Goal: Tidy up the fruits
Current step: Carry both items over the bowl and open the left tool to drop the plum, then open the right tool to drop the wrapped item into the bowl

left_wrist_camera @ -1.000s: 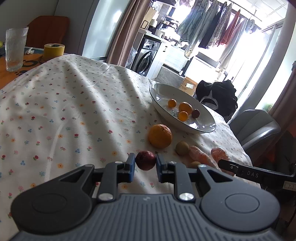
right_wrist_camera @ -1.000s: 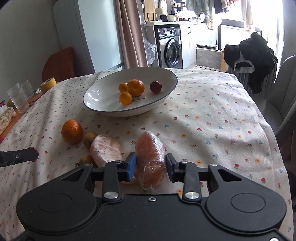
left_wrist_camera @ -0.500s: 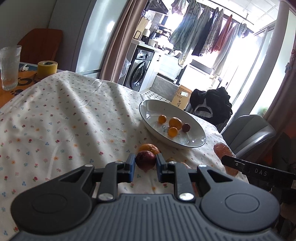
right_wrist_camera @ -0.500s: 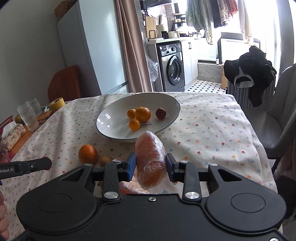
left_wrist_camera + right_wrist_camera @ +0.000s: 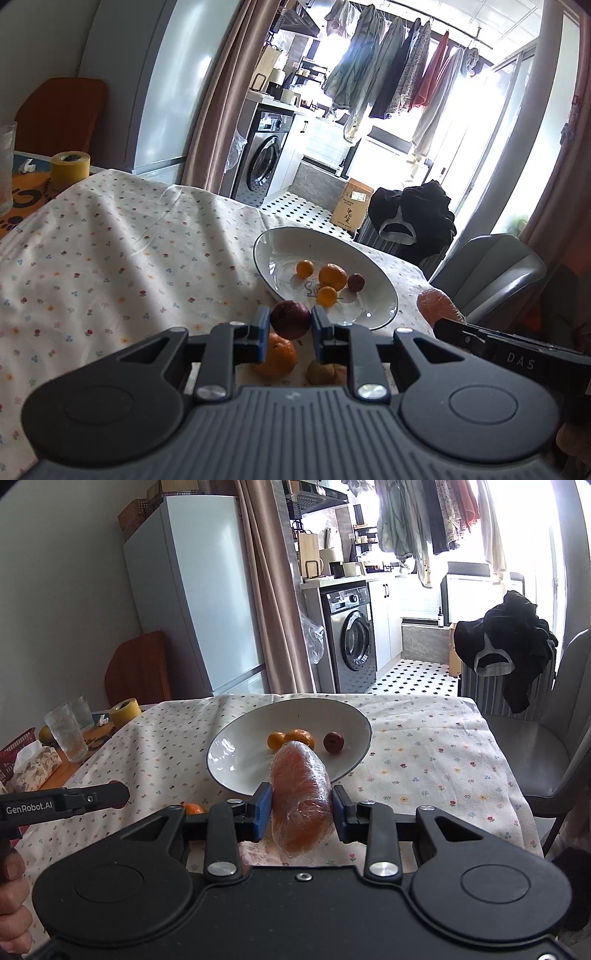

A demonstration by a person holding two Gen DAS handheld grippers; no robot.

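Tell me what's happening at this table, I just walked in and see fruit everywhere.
A person holds a gripper in each hand, sorting fruit. The left gripper is shut on a small dark red fruit; the right gripper clamps a plastic-wrapped orange piece. Both hang above the flowered tablecloth near the white bowl, which holds four small fruits. An orange remains on the cloth.

Walls: you face a pale wall with a white fridge [image 5: 192, 602] against it.
Curtain: brown drape [image 5: 275, 590] beside it.
Laundry nook: washing machine [image 5: 351, 638], checkered floor [image 5: 413, 679].
Light: bright window behind hanging clothes [image 5: 388, 74].
Seating: grey chair [image 5: 561, 746].
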